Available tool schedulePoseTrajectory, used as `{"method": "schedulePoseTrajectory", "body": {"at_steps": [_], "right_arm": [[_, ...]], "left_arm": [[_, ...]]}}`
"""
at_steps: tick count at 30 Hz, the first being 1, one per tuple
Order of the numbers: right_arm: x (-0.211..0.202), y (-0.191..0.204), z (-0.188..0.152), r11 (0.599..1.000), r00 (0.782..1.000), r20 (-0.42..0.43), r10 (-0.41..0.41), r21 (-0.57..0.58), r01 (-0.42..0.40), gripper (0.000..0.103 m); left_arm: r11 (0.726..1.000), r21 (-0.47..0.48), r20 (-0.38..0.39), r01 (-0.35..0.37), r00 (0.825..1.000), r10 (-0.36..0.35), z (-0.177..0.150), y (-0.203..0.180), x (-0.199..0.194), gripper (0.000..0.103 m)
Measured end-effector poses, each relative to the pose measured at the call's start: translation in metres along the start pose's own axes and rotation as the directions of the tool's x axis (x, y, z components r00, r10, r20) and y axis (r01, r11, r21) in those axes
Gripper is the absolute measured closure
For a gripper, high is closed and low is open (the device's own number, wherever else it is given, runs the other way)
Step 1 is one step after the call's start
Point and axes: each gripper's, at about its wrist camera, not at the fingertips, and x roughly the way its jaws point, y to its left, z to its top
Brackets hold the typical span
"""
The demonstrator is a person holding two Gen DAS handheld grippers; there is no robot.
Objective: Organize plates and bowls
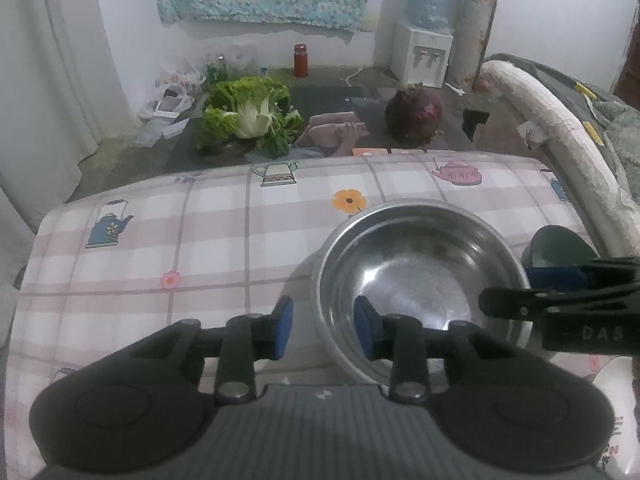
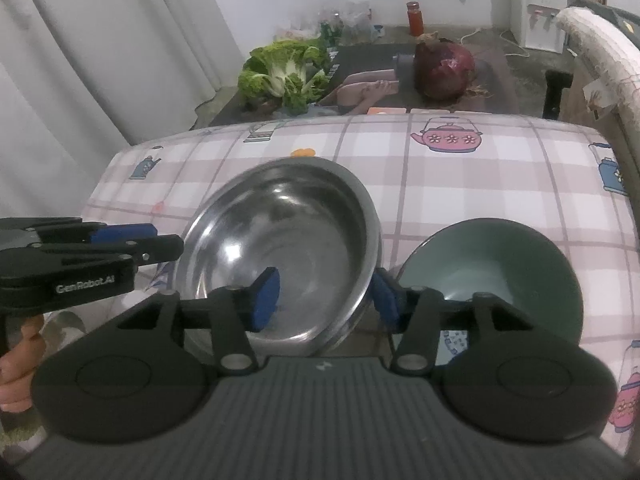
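Observation:
A steel bowl [image 1: 420,276] [image 2: 288,240] rests on the checked tablecloth [image 1: 200,248]. My left gripper [image 1: 324,328] straddles its left rim, one blue pad inside and one outside, neither pressing on the metal; it is open. My right gripper [image 2: 325,300] straddles the bowl's right rim the same way, with a clear gap at the inner pad, also open. Each gripper shows in the other's view: right gripper [image 1: 516,302], left gripper [image 2: 160,242]. A green bowl [image 2: 492,276] [image 1: 560,244] stands just right of the steel one. The steel bowl's far rim looks blurred in the right wrist view.
Past the table's far edge [image 1: 280,164] lie a leafy cabbage [image 1: 248,116], a dark red round vegetable [image 1: 414,110] and a person's feet [image 1: 336,130]. A water dispenser [image 1: 424,52] and red jar [image 1: 301,60] stand by the wall. A padded rail [image 1: 560,128] borders the right.

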Motion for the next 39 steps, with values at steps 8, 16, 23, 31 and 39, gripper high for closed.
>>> {"method": "schedulePoseTrajectory", "body": {"at_steps": [8, 16, 23, 31, 39], "right_arm": [[-0.024, -0.002, 0.000, 0.997, 0.996, 0.065, 0.054, 0.044, -0.057, 0.026], [-0.090, -0.004, -0.006, 0.987, 0.976, 0.159, 0.146, 0.043, -0.155, 0.002], [-0.141, -0.010, -0.027, 0.988, 0.966, 0.210, 0.153, 0.004, -0.157, 0.001], [-0.168, -0.048, -0.050, 0.996, 0.967, 0.247, 0.057, 0.056, -0.074, 0.001], [-0.146, -0.093, -0.057, 0.991, 0.982, 0.180, -0.050, 0.129, 0.027, 0.002]], "left_arm": [[1.000, 0.008, 0.030, 0.018, 0.999, -0.018, -0.005, -0.004, -0.029, 0.051], [0.994, 0.062, 0.056, 0.090, 0.994, -0.094, -0.016, -0.037, -0.061, 0.038], [0.980, 0.116, 0.062, 0.163, 0.983, -0.171, -0.029, -0.080, -0.074, 0.032], [0.972, 0.138, 0.076, 0.190, 0.977, -0.202, -0.040, -0.123, -0.062, 0.034], [0.977, 0.115, 0.037, 0.180, 0.982, -0.186, -0.036, -0.149, -0.025, 0.058]]}}
